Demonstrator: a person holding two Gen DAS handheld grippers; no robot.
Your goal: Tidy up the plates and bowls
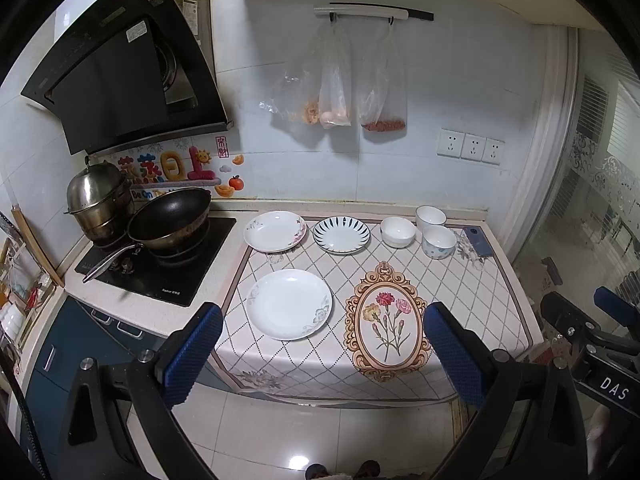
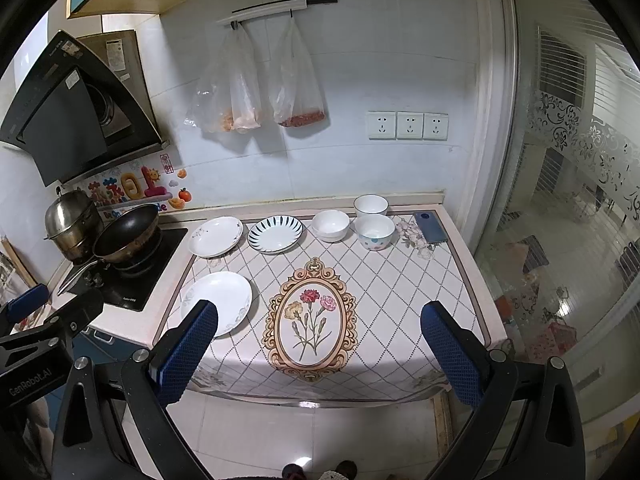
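1. A glossy tablecloth [image 1: 472, 312], patterned with a diamond lattice and an ornate oval flower medallion, is covering the counter and draping over its front edge.
2. A black glass cooktop [image 1: 160, 272] is sitting to its left, carrying a dark rounded wok [image 1: 170, 218] and a shiny steel steamer pot [image 1: 98, 204].
3. The left gripper [image 1: 322, 354] and right gripper [image 2: 318, 354] are hovering before the counter, their blue dimpled pads spread wide apart, gripping nothing.
4. A round white plate [image 1: 289, 304] is lying near the front left of the cloth.
5. A floral-rimmed plate [image 1: 275, 231] and a blue-striped plate [image 1: 341, 234] are sitting side by side along the back.
6. Three smooth ceramic bowls are clustering to the right of them: a plain white bowl [image 1: 397, 231], a tall white bowl [image 1: 430, 216] and a dotted bowl [image 1: 439, 241].
7. A dark blue phone [image 1: 478, 241] is lying flat beside the bowls.
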